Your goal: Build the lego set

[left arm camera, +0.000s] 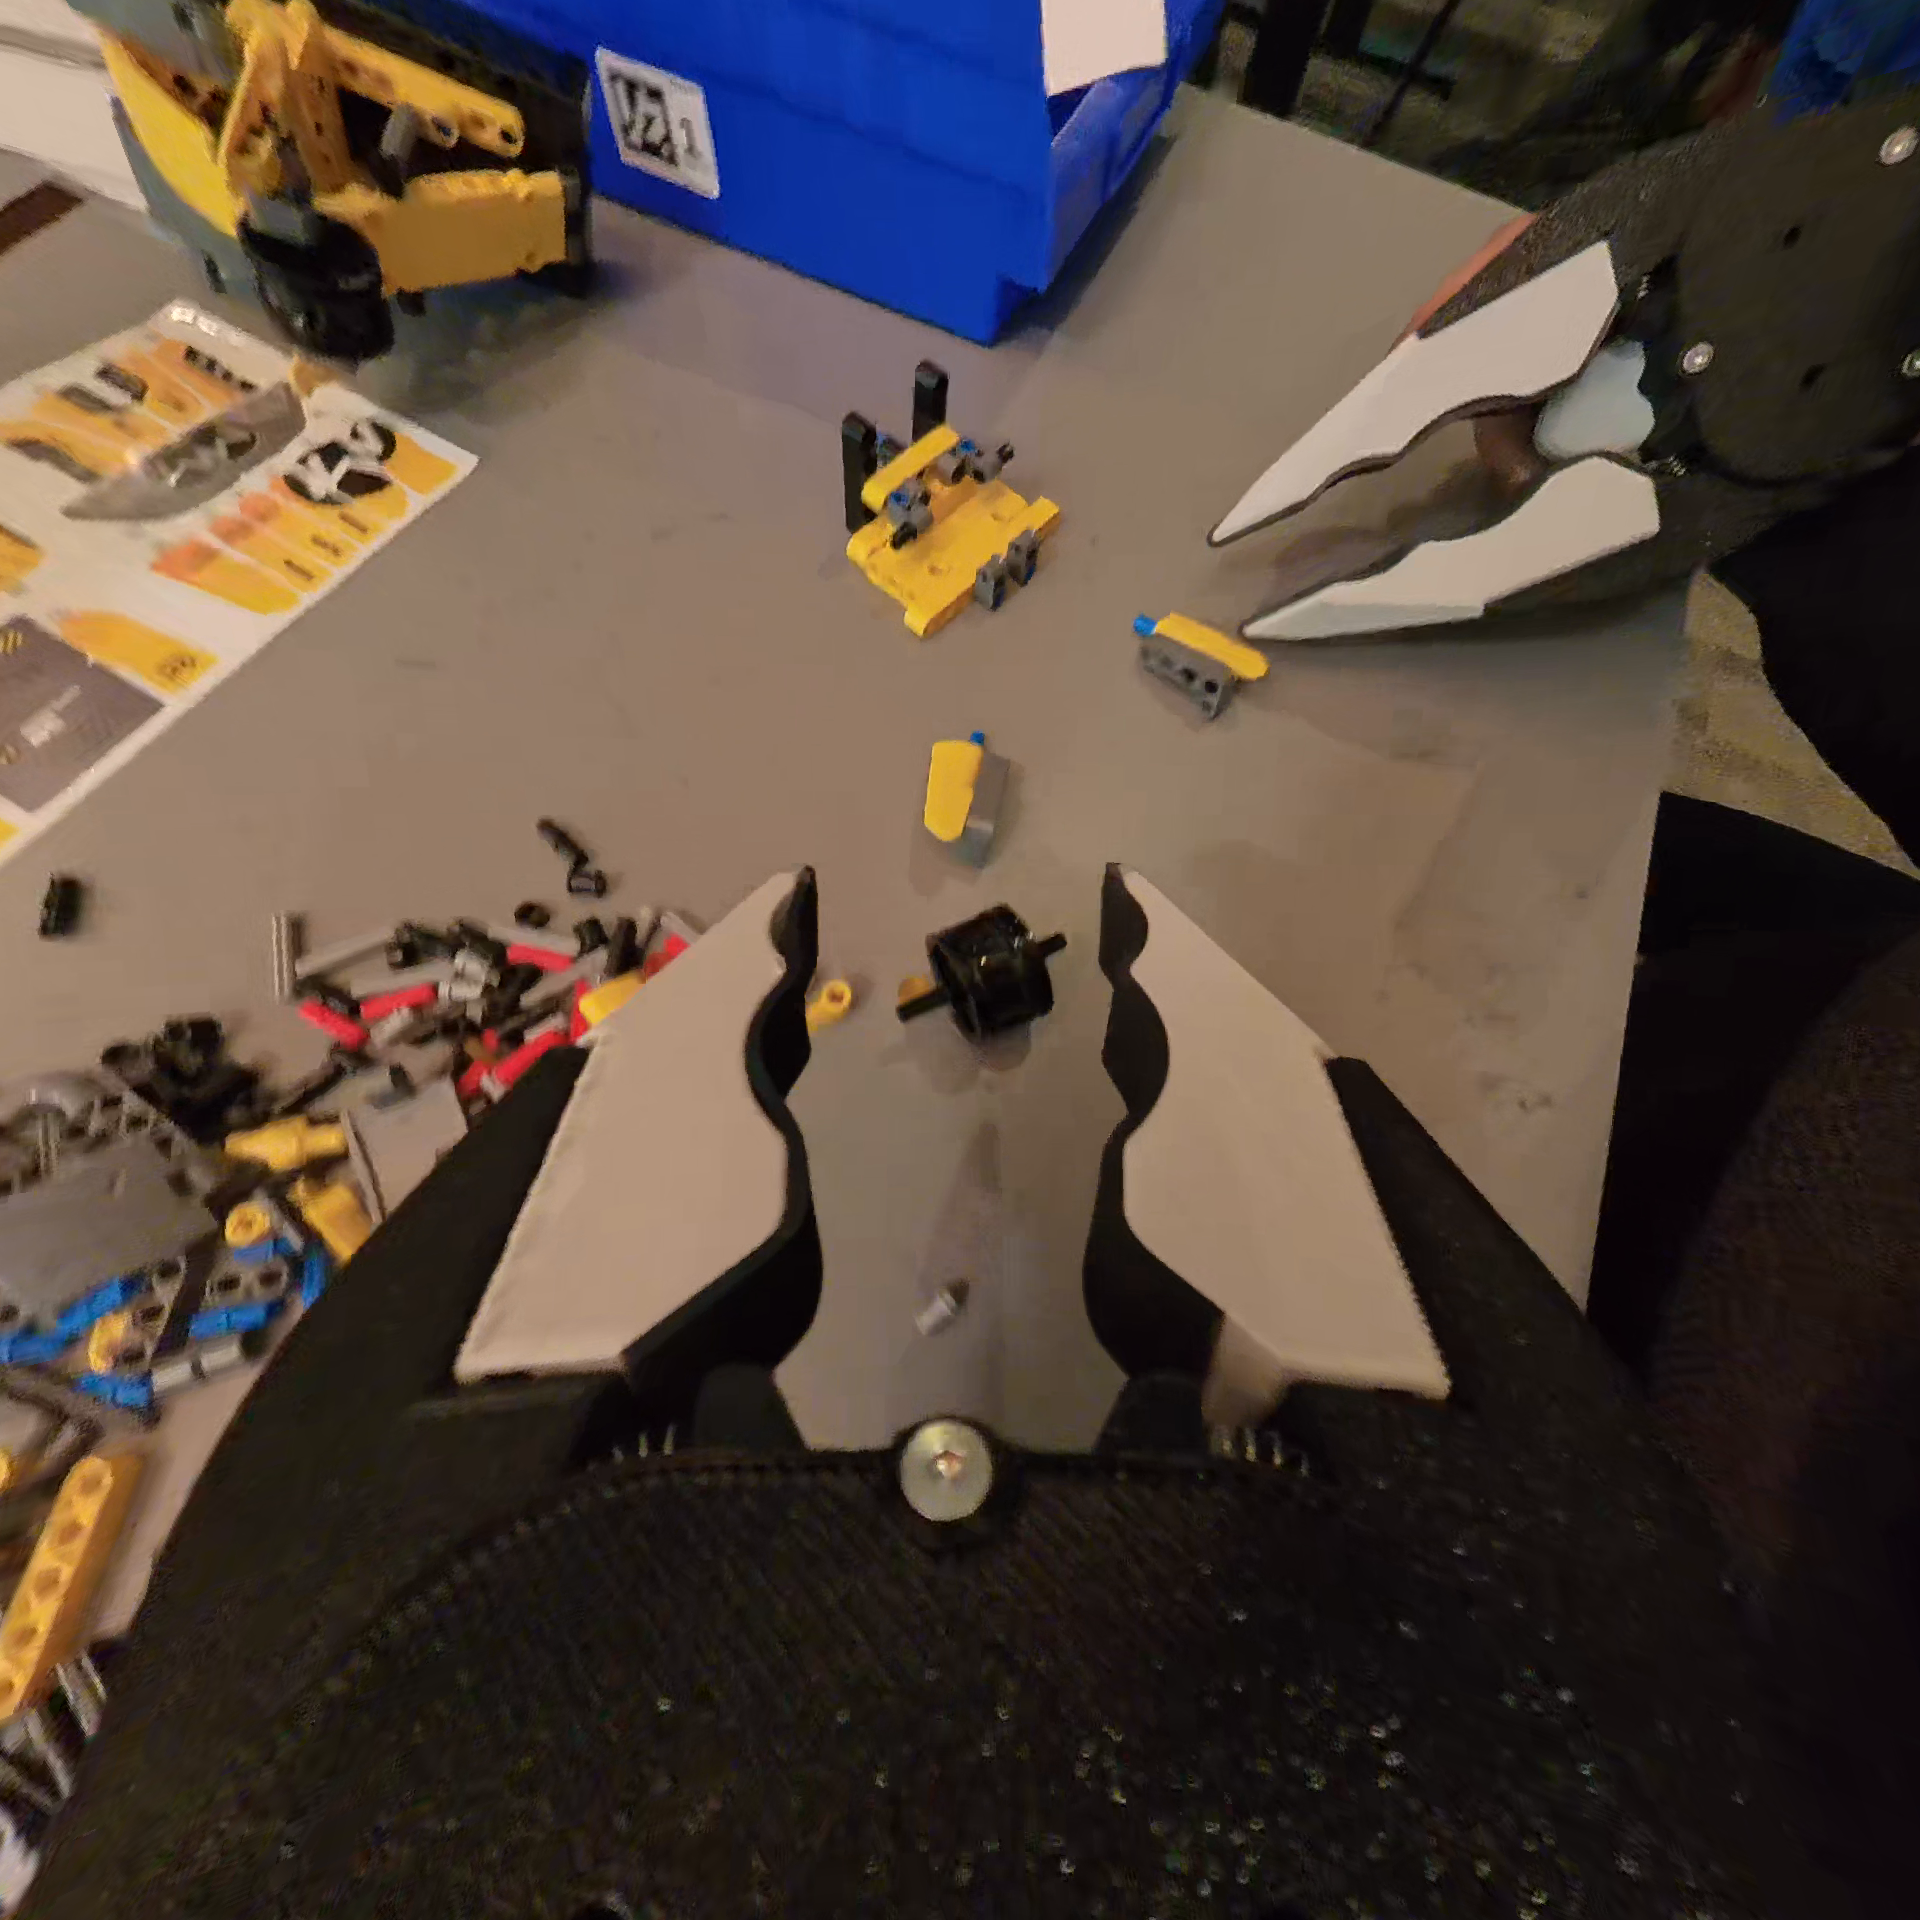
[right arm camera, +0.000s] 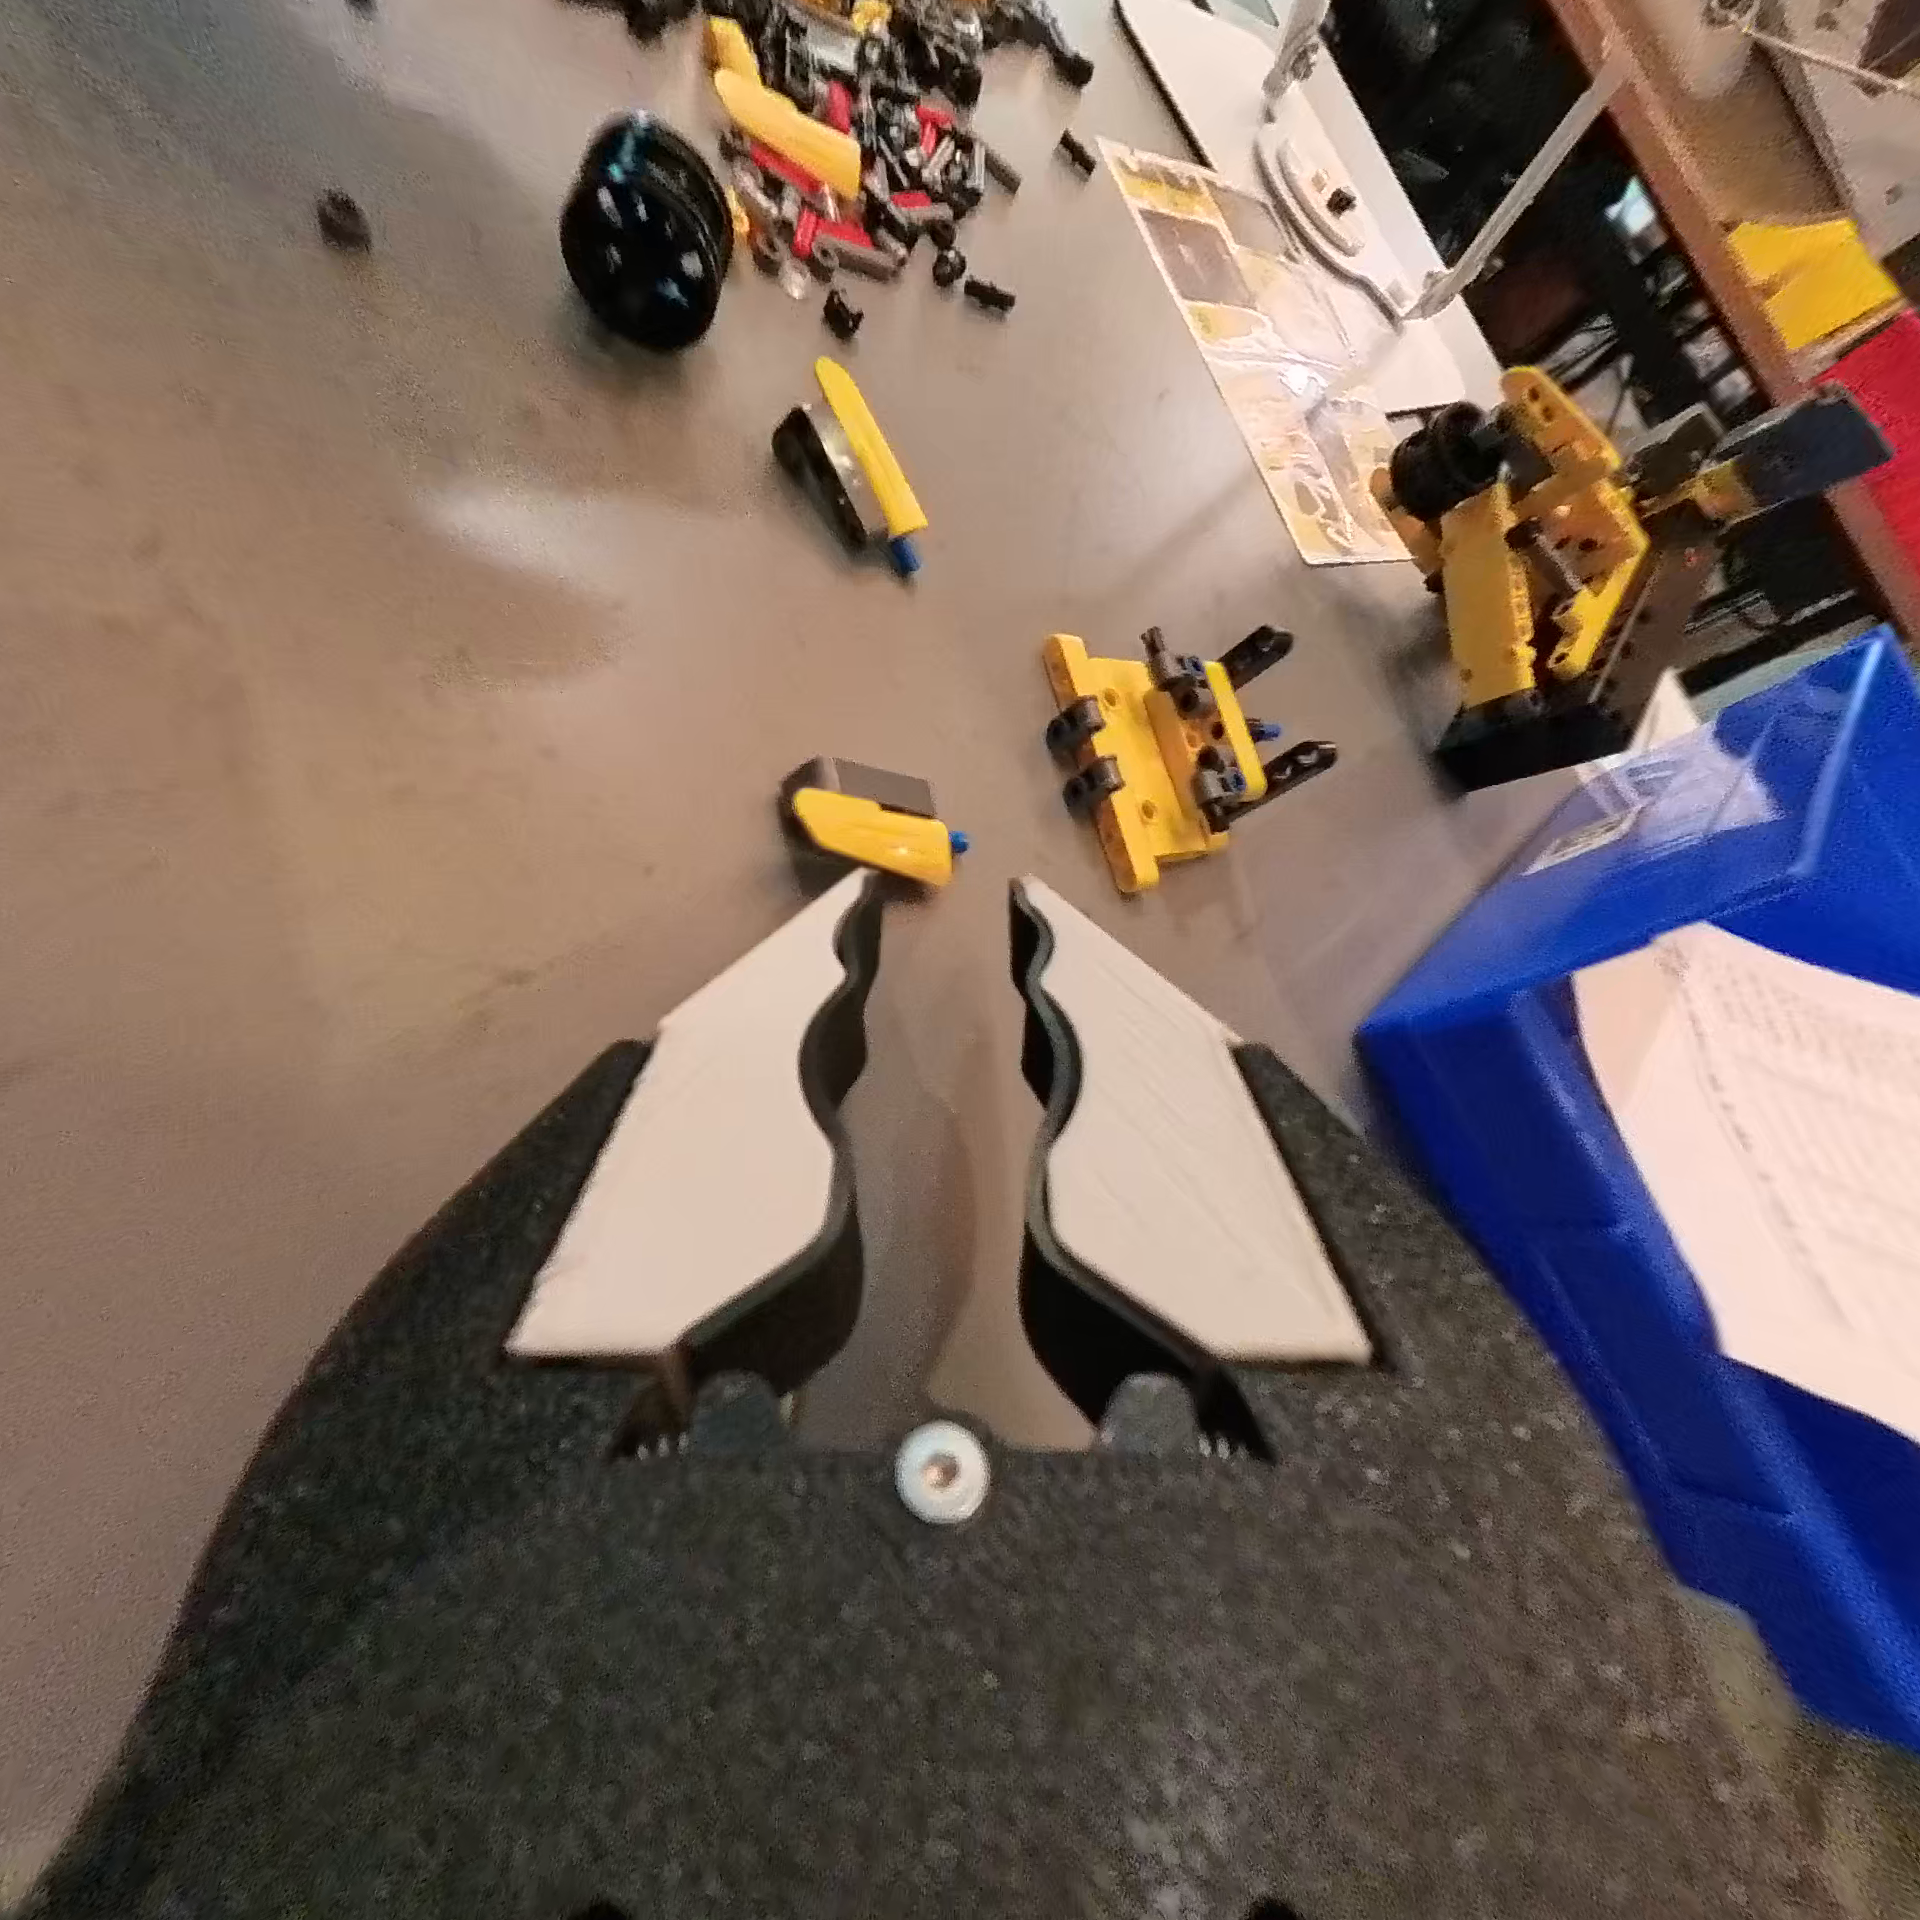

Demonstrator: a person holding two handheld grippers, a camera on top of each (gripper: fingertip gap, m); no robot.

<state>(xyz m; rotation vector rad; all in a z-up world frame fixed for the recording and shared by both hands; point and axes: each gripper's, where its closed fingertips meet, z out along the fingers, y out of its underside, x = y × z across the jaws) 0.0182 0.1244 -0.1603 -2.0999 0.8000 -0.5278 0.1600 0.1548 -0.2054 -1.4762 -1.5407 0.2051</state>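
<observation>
Hovering empty, left gripper (left arm camera: 956,894) above black wheel (left arm camera: 989,982).

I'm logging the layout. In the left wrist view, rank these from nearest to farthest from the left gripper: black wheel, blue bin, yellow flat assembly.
1. black wheel, between the left gripper fingertips.
2. yellow flat assembly, mid-table ahead.
3. blue bin, at the far edge.

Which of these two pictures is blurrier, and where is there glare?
Right wrist view is blurrier: the blue bin and the claw edges smear. A pale glare patch lies on the table there. Left wrist view is sharper in the middle, on the black wheel, and soft at its edges.
</observation>
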